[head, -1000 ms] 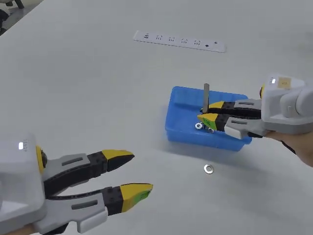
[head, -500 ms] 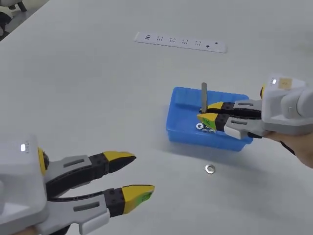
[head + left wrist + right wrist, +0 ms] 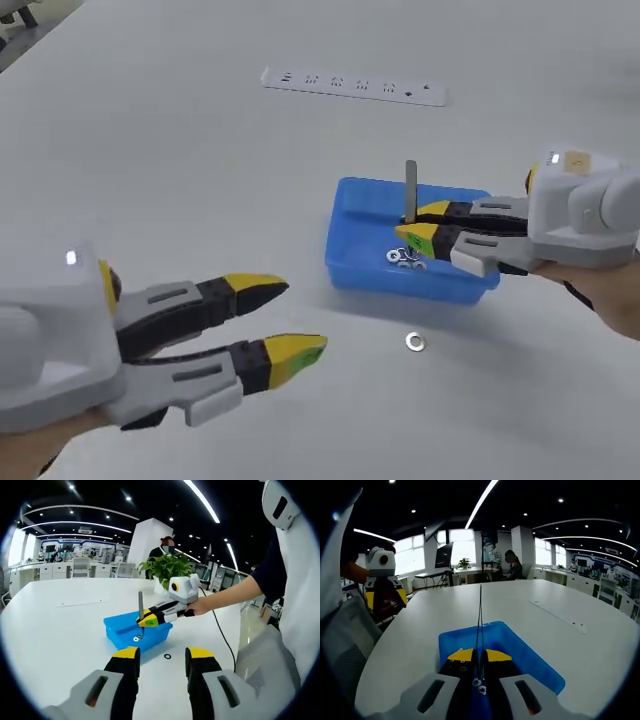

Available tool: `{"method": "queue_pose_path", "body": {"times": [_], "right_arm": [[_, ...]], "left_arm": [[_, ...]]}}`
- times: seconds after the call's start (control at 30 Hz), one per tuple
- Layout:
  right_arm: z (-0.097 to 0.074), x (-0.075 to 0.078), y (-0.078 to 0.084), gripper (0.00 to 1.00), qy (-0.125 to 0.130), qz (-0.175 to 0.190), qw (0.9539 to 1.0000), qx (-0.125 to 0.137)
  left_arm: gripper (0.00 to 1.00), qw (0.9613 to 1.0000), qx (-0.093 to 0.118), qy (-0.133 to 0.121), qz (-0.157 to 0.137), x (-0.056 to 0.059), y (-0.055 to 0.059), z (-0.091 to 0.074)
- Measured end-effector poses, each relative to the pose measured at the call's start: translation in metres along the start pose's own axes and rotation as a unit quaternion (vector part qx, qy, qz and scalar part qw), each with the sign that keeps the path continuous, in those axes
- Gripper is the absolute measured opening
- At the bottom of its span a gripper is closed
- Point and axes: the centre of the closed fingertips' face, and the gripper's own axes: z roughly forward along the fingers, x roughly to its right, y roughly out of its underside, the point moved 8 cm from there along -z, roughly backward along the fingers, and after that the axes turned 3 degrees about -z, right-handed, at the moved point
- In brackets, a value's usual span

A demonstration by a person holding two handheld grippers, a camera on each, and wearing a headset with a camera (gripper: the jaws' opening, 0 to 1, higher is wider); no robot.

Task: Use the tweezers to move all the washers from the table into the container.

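Forward toward the blue plastic container (image 3: 362, 212) the left hand-held gripper (image 3: 302, 318) has been brought, jaws spread wide. Upright over the silver washers (image 3: 405, 257) inside that container, thin grey metal tweezers (image 3: 410, 188) are pinched by the right hand-held gripper (image 3: 412, 226). One silver ring washer (image 3: 416, 342) is left on the white table (image 3: 150, 180).

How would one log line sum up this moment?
right gripper shut on tweezers over container | left gripper open, empty | washers in container | one washer on table

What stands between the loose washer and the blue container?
Nothing visible does. Bare table lies between the washer and the container's near wall. The right gripper holds the tweezers at the container.
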Motion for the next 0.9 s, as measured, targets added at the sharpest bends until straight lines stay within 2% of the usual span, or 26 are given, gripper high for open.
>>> {"method": "queue_pose_path", "body": {"times": [0.1, 0.33, 0.43, 0.5, 0.57, 0.67, 0.73, 0.8, 0.9], "right_arm": [[0.0, 0.0, 0.0, 0.08, -0.002, -0.001, 1.0, -0.001], [-0.001, -0.001, -0.003, 0.08, -0.013, -0.008, 0.9999, -0.003], [0.0, -0.001, -0.001, 0.08, -0.023, -0.013, 0.9996, -0.008], [0.0, -0.002, -0.001, 0.08, -0.026, -0.016, 0.9995, -0.01], [0.0, -0.001, -0.001, 0.08, -0.028, -0.019, 0.9994, -0.01], [0.001, -0.002, -0.001, 0.08, -0.031, -0.02, 0.9993, -0.008], [0.001, -0.003, -0.002, 0.08, -0.034, -0.023, 0.9991, -0.009], [0.002, -0.005, -0.002, 0.08, -0.038, -0.027, 0.9989, -0.01], [0.002, -0.006, -0.002, 0.08, -0.041, -0.03, 0.9986, -0.011]], "left_arm": [[0.4, 0.9998, 0.007, 0.01, 0.012, -0.014, -0.013, 0.022], [0.4, 0.999, 0.028, 0.03, 0.017, -0.036, -0.035, 0.065], [0.4, 0.9986, 0.041, 0.033, 0.007, -0.045, -0.041, 0.082], [0.4, 0.9985, 0.036, 0.04, 0.005, -0.049, -0.041, 0.093], [0.4, 0.9985, 0.034, 0.042, 0.011, -0.052, -0.043, 0.101], [0.38, 0.998, 0.035, 0.053, 0.001, -0.056, -0.045, 0.11], [0.32, 0.9977, 0.034, 0.059, 0.002, -0.057, -0.046, 0.112], [0.22, 0.9971, 0.035, 0.068, 0.003, -0.056, -0.048, 0.113], [0.19, 0.9962, 0.039, 0.077, 0.006, -0.054, -0.05, 0.113]]}}
